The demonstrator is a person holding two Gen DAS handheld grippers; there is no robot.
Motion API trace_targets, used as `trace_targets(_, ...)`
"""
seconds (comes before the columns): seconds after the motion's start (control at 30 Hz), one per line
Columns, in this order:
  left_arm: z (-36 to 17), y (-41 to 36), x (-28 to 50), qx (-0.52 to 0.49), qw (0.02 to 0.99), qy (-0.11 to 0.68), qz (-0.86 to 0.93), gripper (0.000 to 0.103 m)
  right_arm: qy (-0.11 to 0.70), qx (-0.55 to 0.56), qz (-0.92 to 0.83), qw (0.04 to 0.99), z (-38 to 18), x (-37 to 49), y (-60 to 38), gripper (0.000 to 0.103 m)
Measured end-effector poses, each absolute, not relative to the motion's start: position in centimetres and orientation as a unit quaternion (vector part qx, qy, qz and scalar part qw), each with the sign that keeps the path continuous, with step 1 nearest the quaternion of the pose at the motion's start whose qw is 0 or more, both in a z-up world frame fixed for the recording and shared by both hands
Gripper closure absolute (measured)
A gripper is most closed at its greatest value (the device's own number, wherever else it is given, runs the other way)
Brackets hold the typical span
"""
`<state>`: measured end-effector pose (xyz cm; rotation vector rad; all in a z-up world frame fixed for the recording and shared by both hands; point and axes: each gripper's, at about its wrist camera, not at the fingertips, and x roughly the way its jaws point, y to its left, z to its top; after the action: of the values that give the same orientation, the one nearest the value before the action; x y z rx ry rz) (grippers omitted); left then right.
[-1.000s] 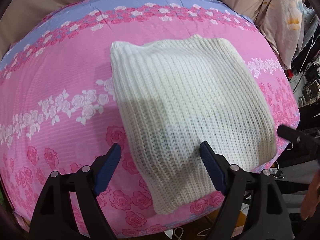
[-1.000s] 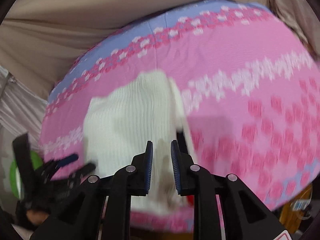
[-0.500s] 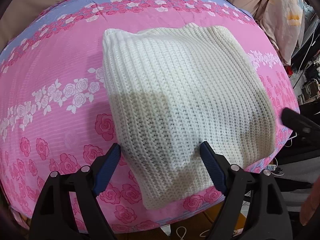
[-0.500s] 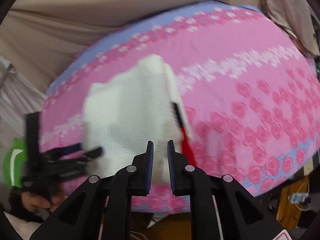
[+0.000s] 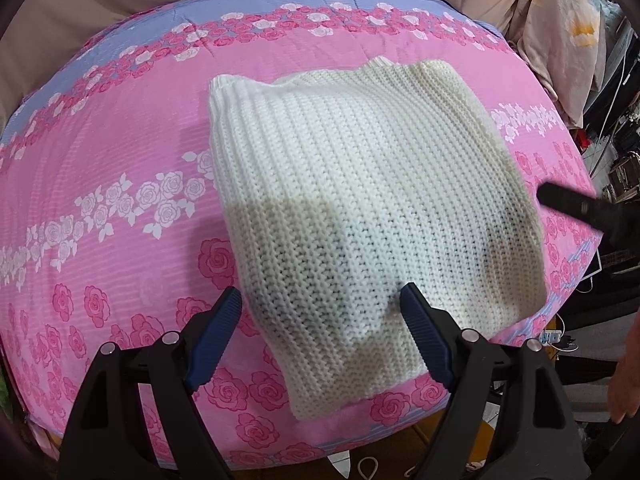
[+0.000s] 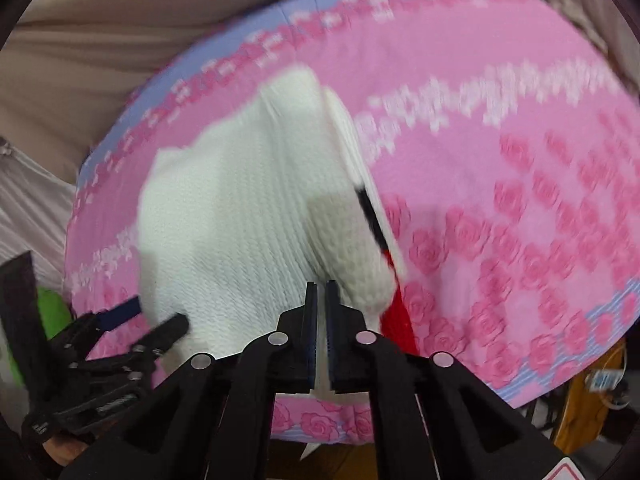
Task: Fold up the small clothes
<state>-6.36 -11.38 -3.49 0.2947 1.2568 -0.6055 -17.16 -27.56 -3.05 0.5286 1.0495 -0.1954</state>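
Note:
A cream knitted sweater (image 5: pixel 360 200), folded into a rough rectangle, lies on the pink rose-print bedspread (image 5: pixel 120 160). My left gripper (image 5: pixel 320 292) hangs open over the sweater's near left part, with nothing pinched between its blue pads. In the right wrist view the sweater (image 6: pixel 240 220) is blurred, and a red and black trim (image 6: pixel 394 312) shows along its right edge. My right gripper (image 6: pixel 322 286) hovers above the sweater's near edge, jaws almost together with only a thin slit between them and no cloth seen in it. One black finger of it (image 5: pixel 568 204) reaches in beside the sweater's right edge.
The bedspread (image 6: pixel 520 160) ends close in front, with floor clutter and cables below. Beige fabric (image 5: pixel 100 0) lies behind the bed and a floral pillow (image 5: pixel 568 40) at the far right. A person's hand (image 5: pixel 624 380) is at the right edge. My left gripper (image 6: pixel 160 314) shows at the right wrist view's lower left.
My right gripper's jaws narrowed and it drifted closer over the sweater's near right part. The left gripper stayed open and almost still above the sweater.

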Motion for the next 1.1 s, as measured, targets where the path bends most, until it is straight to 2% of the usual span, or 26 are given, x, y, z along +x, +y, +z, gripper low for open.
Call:
trace_targets(0.03, -3.5, -11.4, -6.5, 0.134, 0.757, 0.576, -0.278, 0.022, 0.485, 0.241, -0.093, 0.835, -2.4, -17.0, -27.6, 0.088)
trace_targets(0.07, -3.5, -11.4, -6.5, 0.134, 0.757, 0.576, -0.278, 0.022, 0.478, 0.235, -0.093, 0.841, -1.9, -16.7, -27.7, 0.081)
trace_targets(0.13, -3.5, -11.6, -6.5, 0.134, 0.755, 0.578, -0.279, 0.021, 0.467, 0.227, -0.099, 0.849, -1.8, -14.9, -28.7, 0.061)
trace_targets(0.2, -3.6, -11.8, -6.5, 0.137, 0.753, 0.58, -0.281, 0.021, 0.467, 0.22, -0.1, 0.851, -2.7, -12.3, -29.6, 0.035)
trace_targets(0.23, -3.6, -11.9, -6.6, 0.139, 0.752, 0.579, -0.282, 0.021, 0.483, 0.22, -0.09, 0.843, -3.9, -10.7, -29.9, 0.033)
trace_targets(0.27, -3.5, -11.9, -6.6, 0.143, 0.753, 0.577, -0.282, 0.021, 0.502, 0.226, -0.081, 0.831, -5.2, -9.6, -30.2, 0.036)
trace_targets(0.3, -3.3, -11.8, -6.7, 0.146, 0.756, 0.572, -0.282, 0.021, 0.525, 0.241, -0.072, 0.813, -6.5, -8.6, -30.3, 0.069)
trace_targets(0.33, -3.1, -11.7, -6.8, 0.149, 0.759, 0.567, -0.283, 0.021, 0.532, 0.255, -0.064, 0.805, -6.7, -8.4, -30.2, 0.085)
trace_targets(0.47, -3.2, -11.2, -6.5, 0.14, 0.76, 0.569, -0.282, 0.02, 0.459, 0.25, -0.062, 0.85, -2.8, -9.9, -30.5, 0.087)
trace_targets(0.53, -3.5, -11.0, -6.2, 0.121, 0.755, 0.58, -0.281, 0.02, 0.492, 0.241, -0.082, 0.833, -5.9, -9.2, -31.6, 0.087)
trace_targets(0.57, -3.3, -10.9, -6.0, 0.109, 0.756, 0.581, -0.283, 0.02, 0.526, 0.225, -0.091, 0.815, -8.6, -8.6, -31.8, 0.084)
trace_targets(0.67, -2.8, -10.0, -5.0, 0.051, 0.762, 0.58, -0.283, 0.014, 0.509, 0.236, -0.077, 0.824, -7.7, -9.3, -31.7, 0.077)
trace_targets(0.73, -3.2, -9.4, -3.7, 0.008, 0.759, 0.592, -0.271, 0.013, 0.485, 0.243, -0.083, 0.836, -5.6, -10.7, -31.6, 0.062)
trace_targets(0.8, -4.4, -8.9, -2.4, -0.021, 0.749, 0.613, -0.249, 0.013, 0.469, 0.243, -0.097, 0.844, -4.8, -12.5, -31.8, 0.029)
trace_targets(0.83, -5.2, -8.7, -1.8, -0.033, 0.745, 0.621, -0.24, 0.013, 0.469, 0.246, -0.099, 0.842, -5.0, -13.1, -32.0, 0.026)
trace_targets(1.0, -8.9, -8.5, 0.2, -0.109, 0.695, 0.667, -0.246, 0.008, 0.52, 0.325, -0.047, 0.788, -10.4, -13.5, -32.2, 0.025)
trace_targets(1.03, -9.4, -8.7, 0.3, -0.122, 0.683, 0.674, -0.253, 0.008, 0.519, 0.349, -0.036, 0.78, -11.3, -13.5, -32.4, 0.024)
trace_targets(1.07, -9.5, -8.8, 0.1, -0.128, 0.679, 0.676, -0.254, 0.009, 0.514, 0.369, -0.032, 0.774, -11.9, -13.8, -32.4, 0.018)
trace_targets(1.1, -9.4, -9.2, 0.1, -0.129, 0.678, 0.674, -0.264, 0.021, 0.502, 0.38, -0.031, 0.776, -12.0, -14.0, -32.3, 0.015)
